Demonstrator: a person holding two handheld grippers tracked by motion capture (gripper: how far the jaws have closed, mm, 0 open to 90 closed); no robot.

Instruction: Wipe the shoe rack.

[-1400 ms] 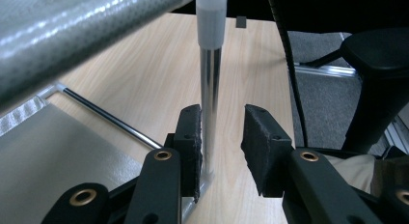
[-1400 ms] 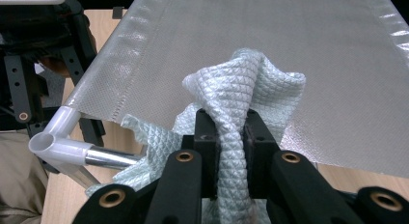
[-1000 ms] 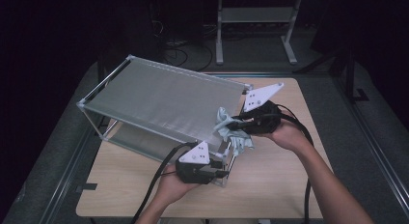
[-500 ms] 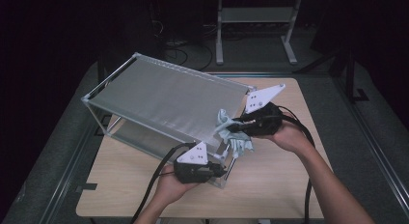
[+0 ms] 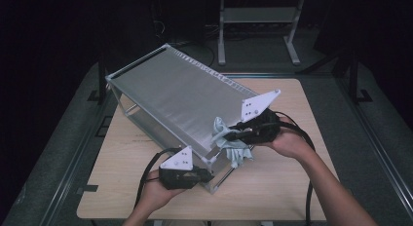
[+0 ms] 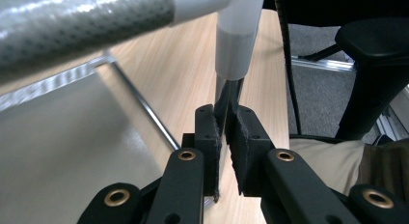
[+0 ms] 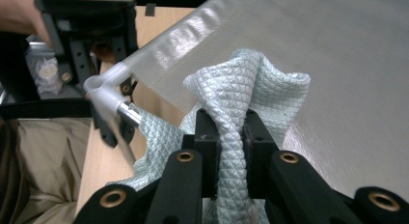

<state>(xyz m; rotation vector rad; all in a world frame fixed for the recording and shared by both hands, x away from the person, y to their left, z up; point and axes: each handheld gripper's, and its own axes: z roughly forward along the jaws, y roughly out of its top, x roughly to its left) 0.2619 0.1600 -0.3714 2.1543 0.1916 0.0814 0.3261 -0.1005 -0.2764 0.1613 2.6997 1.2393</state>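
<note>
The left tool (image 6: pixel 225 137), jaws just closed, is now clamping the silver metal shelf's leg (image 6: pixel 226 96), steadying it while the right tool (image 7: pixel 231 132) is pinching the pale-blue quilted cloth (image 7: pixel 251 84).

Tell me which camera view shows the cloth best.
The right gripper view: the quilted pale cloth sits close up, pinched between the right gripper and draped on the shelf panel. The high view shows it small at the panel's near edge. The left gripper view shows the shelf's leg instead.
</note>
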